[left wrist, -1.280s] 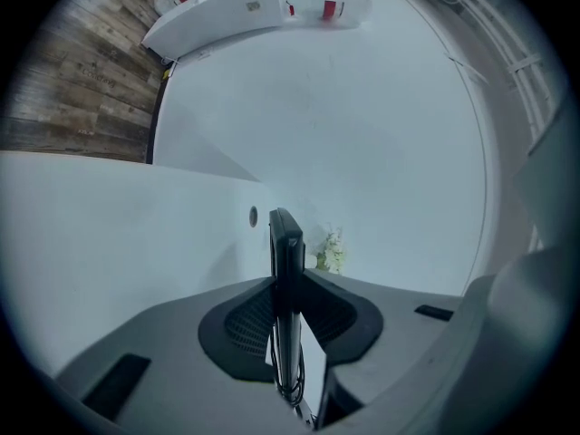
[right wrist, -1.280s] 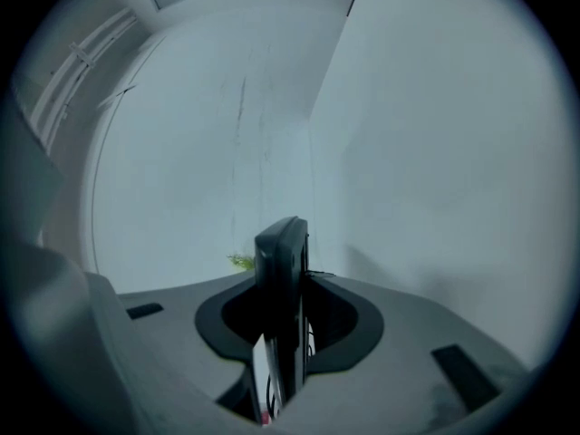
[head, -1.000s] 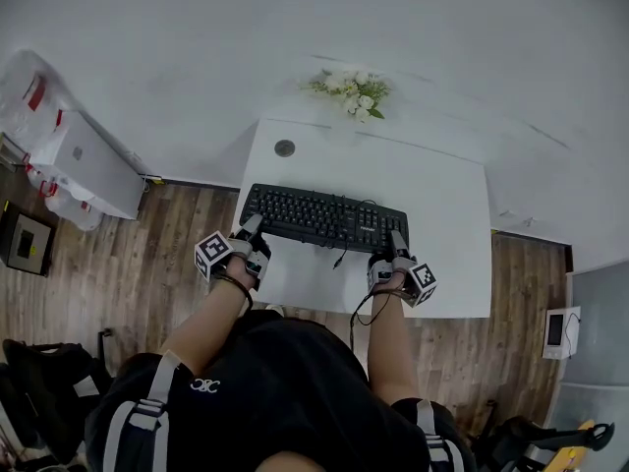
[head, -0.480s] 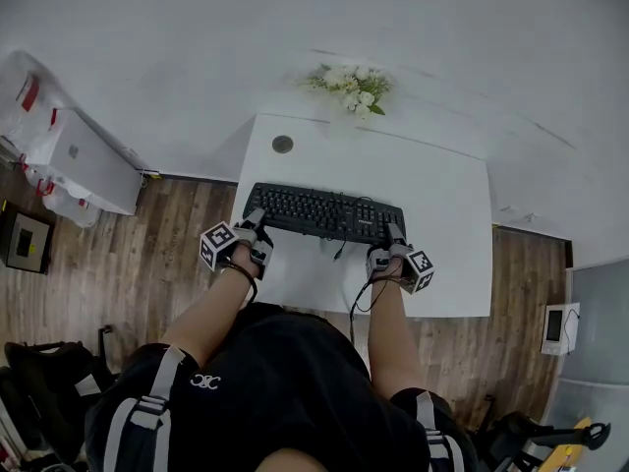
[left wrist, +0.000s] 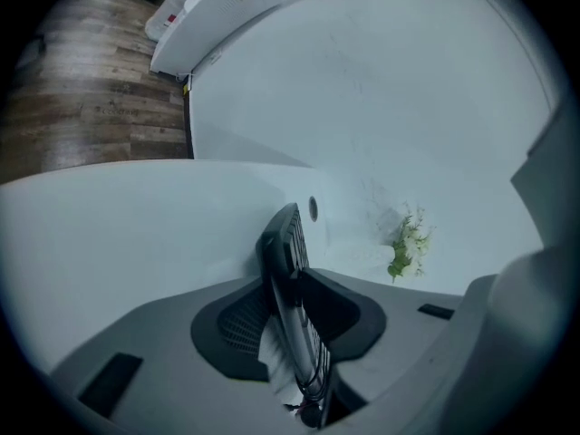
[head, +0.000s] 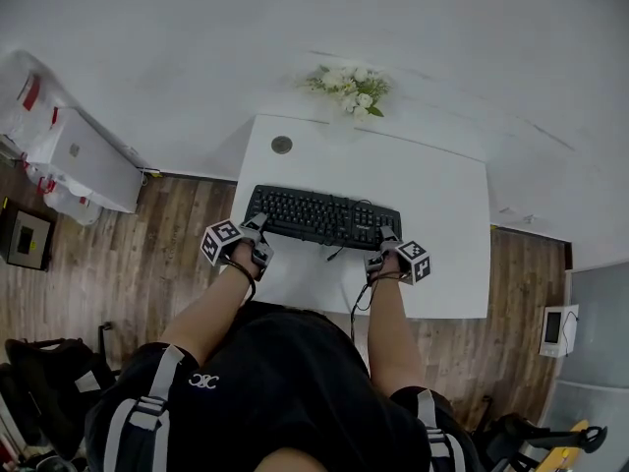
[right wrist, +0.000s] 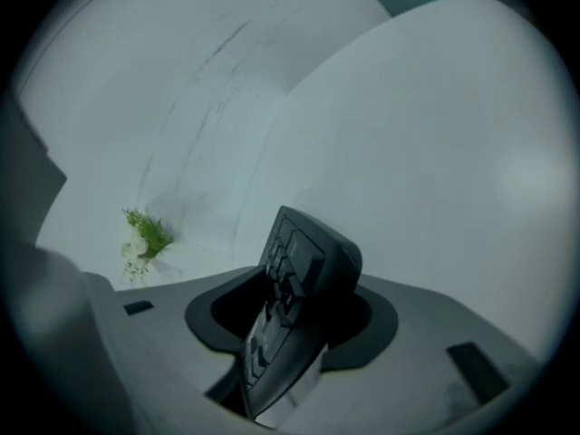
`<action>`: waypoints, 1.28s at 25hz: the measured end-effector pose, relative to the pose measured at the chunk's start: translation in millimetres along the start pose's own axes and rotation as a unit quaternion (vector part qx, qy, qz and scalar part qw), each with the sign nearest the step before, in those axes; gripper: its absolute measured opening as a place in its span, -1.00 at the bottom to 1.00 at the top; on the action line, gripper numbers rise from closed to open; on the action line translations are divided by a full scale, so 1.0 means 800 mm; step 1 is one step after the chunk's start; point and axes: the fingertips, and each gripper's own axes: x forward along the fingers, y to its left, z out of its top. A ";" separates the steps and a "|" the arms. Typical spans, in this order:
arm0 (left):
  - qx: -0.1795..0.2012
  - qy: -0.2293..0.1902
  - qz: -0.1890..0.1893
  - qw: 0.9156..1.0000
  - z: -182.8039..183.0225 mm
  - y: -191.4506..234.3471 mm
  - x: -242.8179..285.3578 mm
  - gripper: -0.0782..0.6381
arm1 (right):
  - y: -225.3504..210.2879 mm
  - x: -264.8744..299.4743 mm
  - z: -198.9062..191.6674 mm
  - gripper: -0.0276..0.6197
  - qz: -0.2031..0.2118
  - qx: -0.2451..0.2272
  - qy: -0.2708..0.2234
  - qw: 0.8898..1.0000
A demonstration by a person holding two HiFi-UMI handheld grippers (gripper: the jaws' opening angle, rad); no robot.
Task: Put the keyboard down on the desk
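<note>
Between the two pairs of jaws, what lies on the white desk (head: 442, 205)?
— A black keyboard (head: 324, 217), stretched flat from one pair to the other, keys up. The left gripper (left wrist: 290, 324) has the keyboard's left end between its jaws; the right gripper (right wrist: 292, 320) has the right end.
Are the jaws clamped on it?
— No. Both pairs are opening. Between the left jaws the keyboard's edge stands close to one pad, with a pale gap on the other side. Between the right jaws the end with its keys sits loose, with dark space showing on either side of it.
And beyond the jaws?
— More white desk, then a small bunch of white flowers (head: 351, 88) at the far edge, against the wall. A thin cable (head: 337, 254) trails from the keyboard toward the person, between the two grippers.
</note>
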 end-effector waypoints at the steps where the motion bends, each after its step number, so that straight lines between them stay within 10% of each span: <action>1: 0.005 0.005 0.016 1.000 -0.002 0.004 0.001 -0.48 | -0.002 -0.001 0.001 -0.32 -0.017 -0.019 0.001 1.000; 9: 0.011 0.043 0.112 0.993 -0.014 0.045 -0.008 -0.29 | -0.026 -0.012 0.012 0.13 -0.128 -0.157 -0.004 0.979; 20: 0.044 0.051 0.169 0.983 -0.018 0.062 -0.018 -0.18 | -0.052 -0.024 0.024 0.40 -0.234 -0.307 -0.023 0.922; 28: 0.180 0.045 0.290 0.939 0.000 0.079 -0.053 0.01 | -0.064 -0.030 0.021 0.56 -0.243 -0.316 -0.023 0.917; 32: 0.169 0.046 0.289 0.941 0.001 0.087 -0.068 -0.13 | -0.064 -0.043 0.022 0.46 -0.243 -0.298 -0.024 0.923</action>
